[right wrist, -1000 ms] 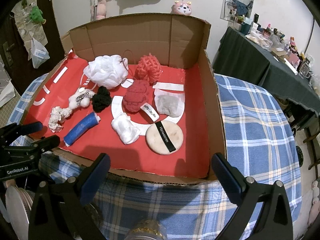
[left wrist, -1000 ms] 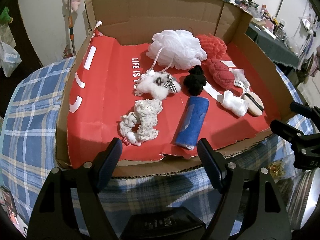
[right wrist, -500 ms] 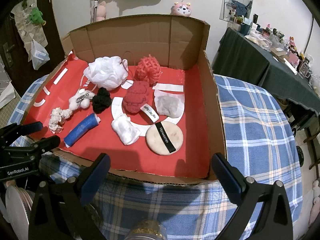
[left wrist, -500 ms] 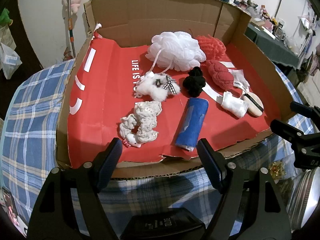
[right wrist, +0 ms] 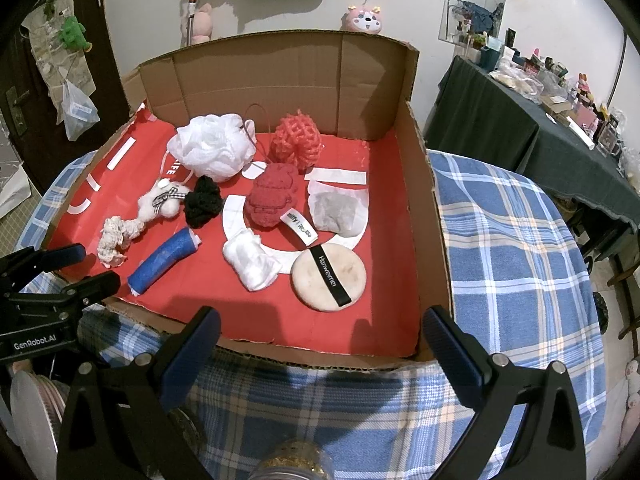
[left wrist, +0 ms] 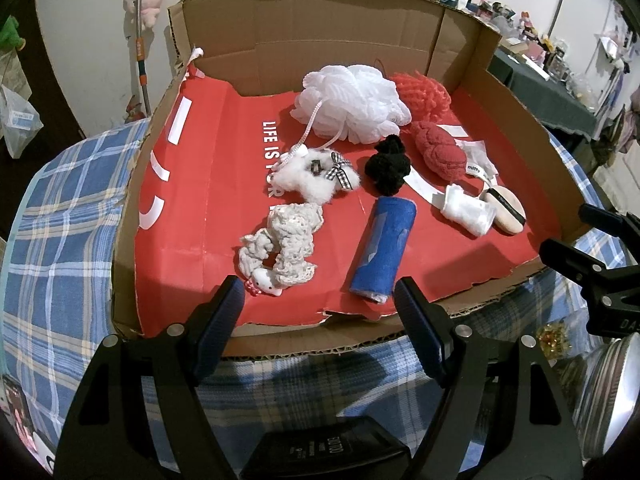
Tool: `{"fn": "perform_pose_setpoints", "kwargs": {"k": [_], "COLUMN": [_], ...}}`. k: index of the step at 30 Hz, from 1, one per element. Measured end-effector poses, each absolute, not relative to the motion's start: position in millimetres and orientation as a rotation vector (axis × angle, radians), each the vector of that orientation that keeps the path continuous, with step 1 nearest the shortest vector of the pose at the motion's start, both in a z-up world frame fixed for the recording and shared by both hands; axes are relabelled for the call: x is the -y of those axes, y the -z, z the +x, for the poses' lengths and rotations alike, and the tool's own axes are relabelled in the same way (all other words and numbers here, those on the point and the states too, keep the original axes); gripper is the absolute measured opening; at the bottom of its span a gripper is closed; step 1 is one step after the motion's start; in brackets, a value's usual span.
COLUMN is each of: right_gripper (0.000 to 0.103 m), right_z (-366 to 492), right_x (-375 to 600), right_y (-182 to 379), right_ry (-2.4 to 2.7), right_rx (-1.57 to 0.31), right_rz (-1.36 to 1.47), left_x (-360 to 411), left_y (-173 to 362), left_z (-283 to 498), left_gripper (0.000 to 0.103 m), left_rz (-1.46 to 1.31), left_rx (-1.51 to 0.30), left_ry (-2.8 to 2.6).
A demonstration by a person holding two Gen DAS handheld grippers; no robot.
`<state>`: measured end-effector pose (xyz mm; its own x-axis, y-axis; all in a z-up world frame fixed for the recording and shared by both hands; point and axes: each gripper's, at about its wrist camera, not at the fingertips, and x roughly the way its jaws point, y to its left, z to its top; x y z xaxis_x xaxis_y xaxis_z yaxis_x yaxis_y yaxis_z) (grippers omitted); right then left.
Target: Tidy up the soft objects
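Observation:
A shallow cardboard box (left wrist: 256,44) (right wrist: 434,216) with a red liner holds several soft items. At the back lie a white mesh pouf (left wrist: 352,104) (right wrist: 212,146) and a red net sponge (left wrist: 424,90) (right wrist: 298,142). Nearer are a fluffy white piece with a checked bow (left wrist: 316,176), a black knit ball (left wrist: 388,166) (right wrist: 203,201), a dark red knit toy (left wrist: 438,150) (right wrist: 272,196), a cream lace scrunchie (left wrist: 280,244) (right wrist: 116,240), a rolled blue cloth (left wrist: 382,250) (right wrist: 164,266), a white pad (right wrist: 250,264) and a round powder puff (right wrist: 328,278). My left gripper (left wrist: 320,302) and right gripper (right wrist: 320,336) hover open before the box's front edge, holding nothing.
The box sits on a blue plaid cloth (right wrist: 512,248) over a round table. A metal tin (left wrist: 612,396) stands at the near right in the left wrist view. A dark cluttered table (right wrist: 520,112) lies to the right, and plush toys hang on the wall behind.

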<state>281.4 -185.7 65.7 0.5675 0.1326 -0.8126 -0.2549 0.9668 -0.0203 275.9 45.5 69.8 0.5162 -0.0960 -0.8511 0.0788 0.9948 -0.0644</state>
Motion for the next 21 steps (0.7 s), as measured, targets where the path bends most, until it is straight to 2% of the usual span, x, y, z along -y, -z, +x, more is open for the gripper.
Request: {"fn": "perform_pose_setpoints", "kwargs": {"k": [21], "right_gripper": [0.103], "right_z": [280.0], "right_x": [185.9], "right_y": [-65.1], "right_ry": [-0.229], "right_rx": [-0.937], "right_rz": [-0.14], "left_x": [-43.9], "left_y": [-70.3], "left_z": [276.6], "left_gripper": [0.077], "left_rz": [-0.013], "left_rx": [-1.017], "left_ry": [0.111]}}
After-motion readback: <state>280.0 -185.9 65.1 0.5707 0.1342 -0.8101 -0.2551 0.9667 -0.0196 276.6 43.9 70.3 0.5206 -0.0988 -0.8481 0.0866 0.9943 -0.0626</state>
